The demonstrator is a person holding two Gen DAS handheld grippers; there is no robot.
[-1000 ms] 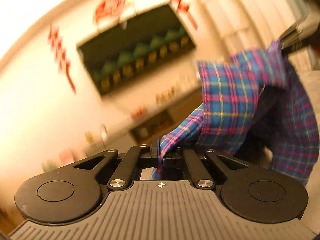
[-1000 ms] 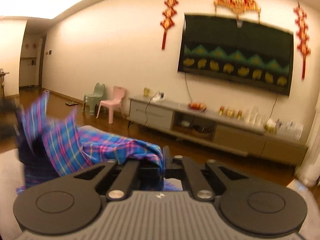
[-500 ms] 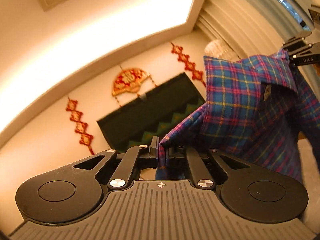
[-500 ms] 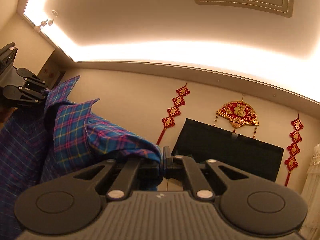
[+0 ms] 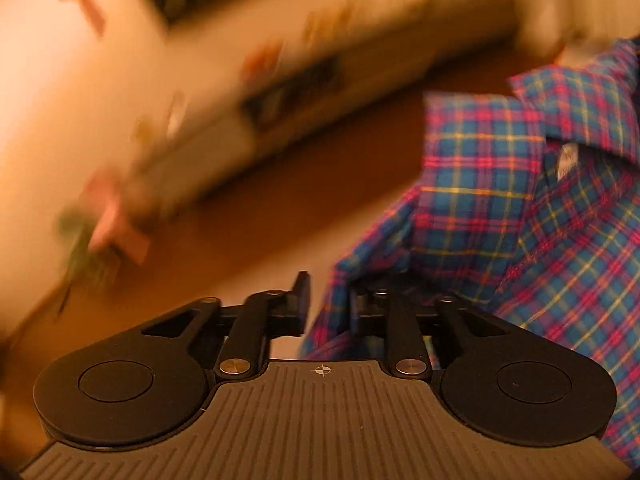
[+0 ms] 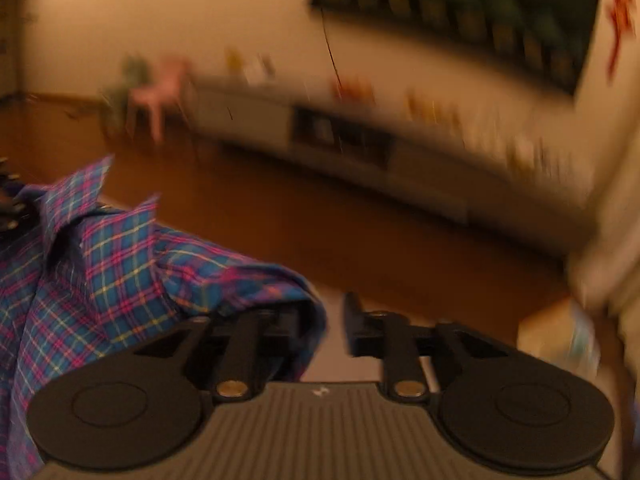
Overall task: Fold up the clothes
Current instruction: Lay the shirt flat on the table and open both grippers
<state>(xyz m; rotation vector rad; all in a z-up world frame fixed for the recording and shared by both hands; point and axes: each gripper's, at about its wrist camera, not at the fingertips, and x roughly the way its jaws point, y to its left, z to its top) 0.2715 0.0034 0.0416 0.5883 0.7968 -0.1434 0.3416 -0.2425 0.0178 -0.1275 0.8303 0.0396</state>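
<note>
Mid-release, left gripper [image 5: 325, 304] and right gripper [image 6: 334, 330] spread, jaws opening off the blue-and-pink plaid cotton shirt [image 5: 520, 208] at three o'clock; smoothing likely follows.

Warm, dim amber light fills both views; the wall [image 6: 120, 12] and cabinet [image 6: 420, 160] smear with motion blur, edges bending.

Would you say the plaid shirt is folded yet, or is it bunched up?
Bunched, not folded: the plaid shirt hangs in loose creases, its collar standing up, draped against both opening grippers.
</note>
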